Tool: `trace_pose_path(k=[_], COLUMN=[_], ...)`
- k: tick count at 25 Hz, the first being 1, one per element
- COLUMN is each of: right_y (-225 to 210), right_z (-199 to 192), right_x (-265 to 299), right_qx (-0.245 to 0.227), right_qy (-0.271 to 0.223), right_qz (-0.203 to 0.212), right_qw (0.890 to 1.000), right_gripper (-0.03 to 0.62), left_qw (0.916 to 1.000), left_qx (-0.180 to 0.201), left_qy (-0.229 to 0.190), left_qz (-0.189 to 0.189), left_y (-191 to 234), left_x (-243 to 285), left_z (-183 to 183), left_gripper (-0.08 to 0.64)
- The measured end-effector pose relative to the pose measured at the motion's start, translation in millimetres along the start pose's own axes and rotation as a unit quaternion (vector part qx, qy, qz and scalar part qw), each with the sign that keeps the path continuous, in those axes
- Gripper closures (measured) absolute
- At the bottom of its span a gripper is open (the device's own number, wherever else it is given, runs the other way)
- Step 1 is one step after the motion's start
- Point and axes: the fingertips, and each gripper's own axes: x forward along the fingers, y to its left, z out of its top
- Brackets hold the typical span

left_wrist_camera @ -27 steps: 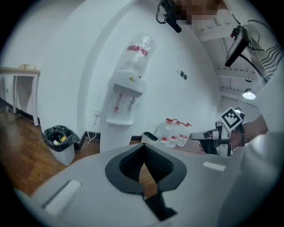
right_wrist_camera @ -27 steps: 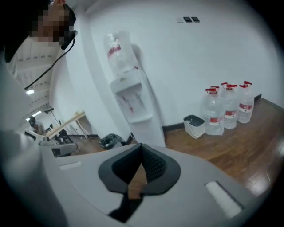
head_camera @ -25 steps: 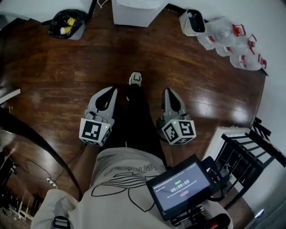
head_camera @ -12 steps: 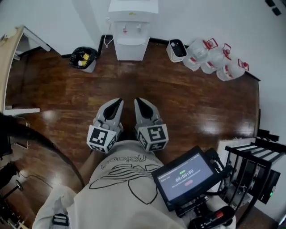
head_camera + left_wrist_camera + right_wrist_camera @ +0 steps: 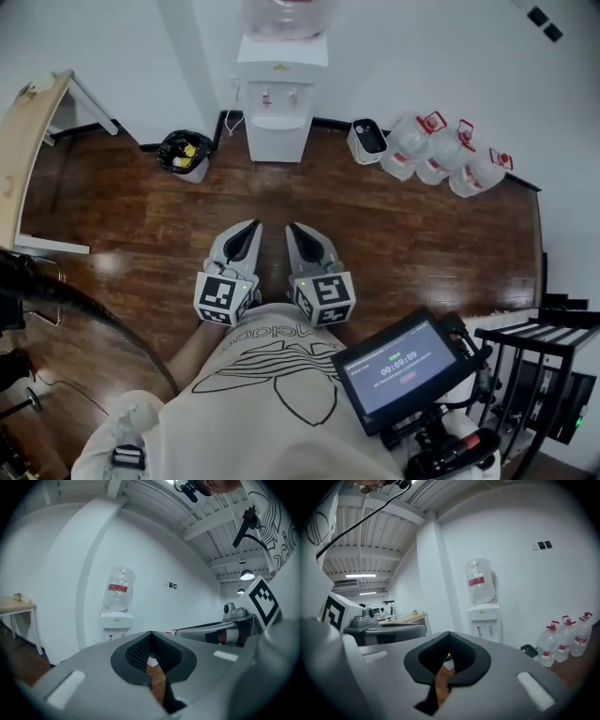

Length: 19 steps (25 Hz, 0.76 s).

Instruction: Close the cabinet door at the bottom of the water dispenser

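The white water dispenser (image 5: 278, 108) stands against the far wall with a clear bottle (image 5: 281, 14) on top. Its lower cabinet front (image 5: 277, 145) is too small to tell how the door stands. My left gripper (image 5: 250, 228) and right gripper (image 5: 293, 230) hang side by side over the wooden floor, well short of the dispenser, both shut and empty. The left gripper view has the dispenser (image 5: 115, 623) above my closed left gripper (image 5: 151, 633). The right gripper view has the dispenser (image 5: 484, 620) beyond my closed right gripper (image 5: 448, 633).
A black bag-lined bin (image 5: 185, 153) sits left of the dispenser. To its right are a white bin (image 5: 366, 141) and several water jugs (image 5: 450, 159). A wooden table (image 5: 28, 141) is at the left, a black rack (image 5: 539, 361) at the right.
The head view has lifted, so the whole dispenser and the wall now show. Both grippers came together from either side of the person's leg and now point at the dispenser.
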Motion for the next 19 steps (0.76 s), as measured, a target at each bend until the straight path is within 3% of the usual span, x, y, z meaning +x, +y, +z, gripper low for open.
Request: trace_pose_path(k=[5,19], right_y=[-12.0,13.4], right_z=[-4.9,-16.0], right_x=[-12.5,-11.4], right_qx=[0.011,-0.026], right_qy=[-0.006,0.005], right_qz=[-0.025,-0.012], right_qw=[1.0,1.0], right_gripper=[0.591,0.591], left_qw=[0.9998,0.9995], left_qx=[-0.008,-0.029], left_qy=[0.004,0.007], left_qz=[0.021,0.008], left_y=[11.1,16.7], left_x=[-10.2,-23.8], left_z=[-4.0,-19.7], left_gripper=[0.548,0.548])
